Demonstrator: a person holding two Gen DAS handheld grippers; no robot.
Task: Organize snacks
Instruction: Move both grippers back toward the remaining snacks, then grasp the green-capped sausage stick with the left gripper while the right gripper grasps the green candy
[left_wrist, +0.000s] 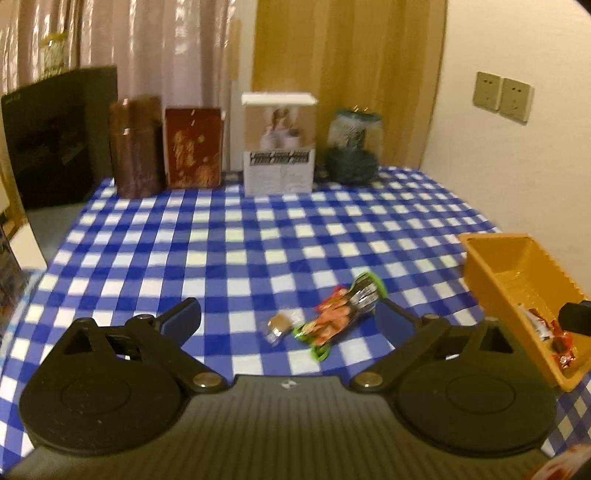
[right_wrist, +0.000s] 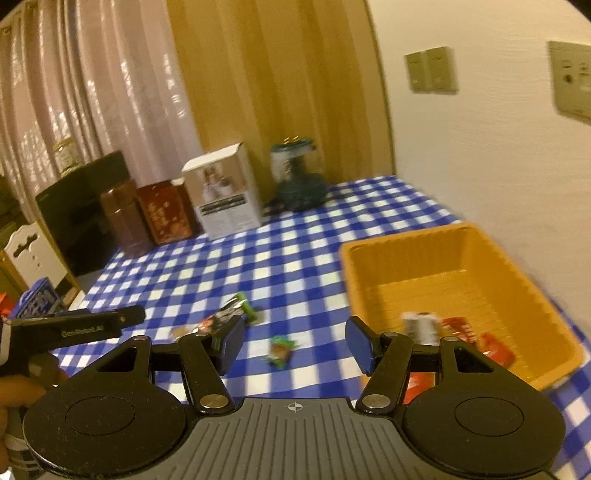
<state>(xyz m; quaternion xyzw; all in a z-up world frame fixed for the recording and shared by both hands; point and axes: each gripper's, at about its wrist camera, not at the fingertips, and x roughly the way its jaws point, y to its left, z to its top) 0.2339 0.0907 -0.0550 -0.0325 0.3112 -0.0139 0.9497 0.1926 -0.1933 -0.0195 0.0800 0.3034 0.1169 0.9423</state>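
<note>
An orange plastic basket (right_wrist: 406, 243) stands on the blue checked tablecloth at the right and holds several red and white snack packets (right_wrist: 461, 328); it also shows in the left wrist view (left_wrist: 480, 266). A green-edged snack packet (left_wrist: 340, 310) and a small brown candy (left_wrist: 279, 325) lie on the cloth just ahead of my left gripper (left_wrist: 291, 317), which is open and empty. My right gripper (right_wrist: 295, 341) is open and empty above a small green-wrapped candy (right_wrist: 280, 350), left of the basket. The green-edged packet (right_wrist: 232, 314) lies beyond its left finger.
Along the table's far edge stand brown canisters (left_wrist: 136, 147), a red tin (left_wrist: 194, 147), a white box (left_wrist: 279, 147) and a dark green jar (left_wrist: 352, 147). A wall with sockets (left_wrist: 502, 96) is at the right. A black cabinet (left_wrist: 55, 136) stands at the left.
</note>
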